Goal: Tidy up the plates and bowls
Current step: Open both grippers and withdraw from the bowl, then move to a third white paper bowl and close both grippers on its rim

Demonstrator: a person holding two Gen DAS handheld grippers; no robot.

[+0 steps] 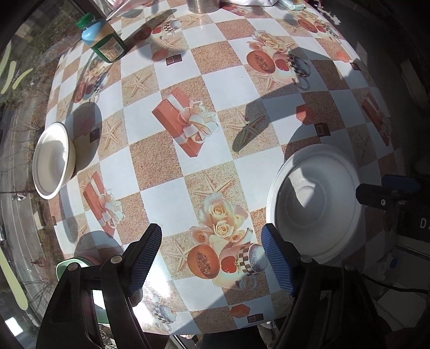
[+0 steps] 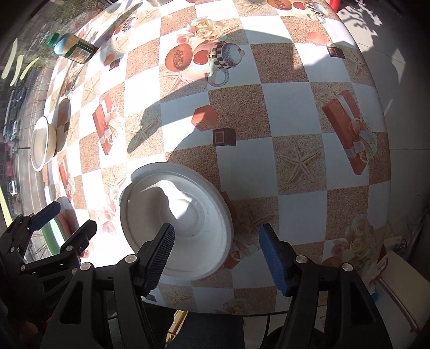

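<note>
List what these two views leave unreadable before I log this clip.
- Green dish: left wrist view, mostly hidden behind the left gripper; plate or bowl, cannot tell.
- Metal container: cut off by the top edge.
- Bottle label: too small to read.
- White plate: right wrist view, near rim hidden by the right gripper finger.

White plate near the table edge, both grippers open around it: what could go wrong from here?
1. The white plate lies flat near the table's near edge; the right gripper, open above its rim, might nudge it off instead of gripping.
2. The cream bowl sits at the far edge by the window, so a clumsy reach with the left gripper could tip it over.
3. Hard sunlight and shadows cross the plate and may hide its rim.
</note>
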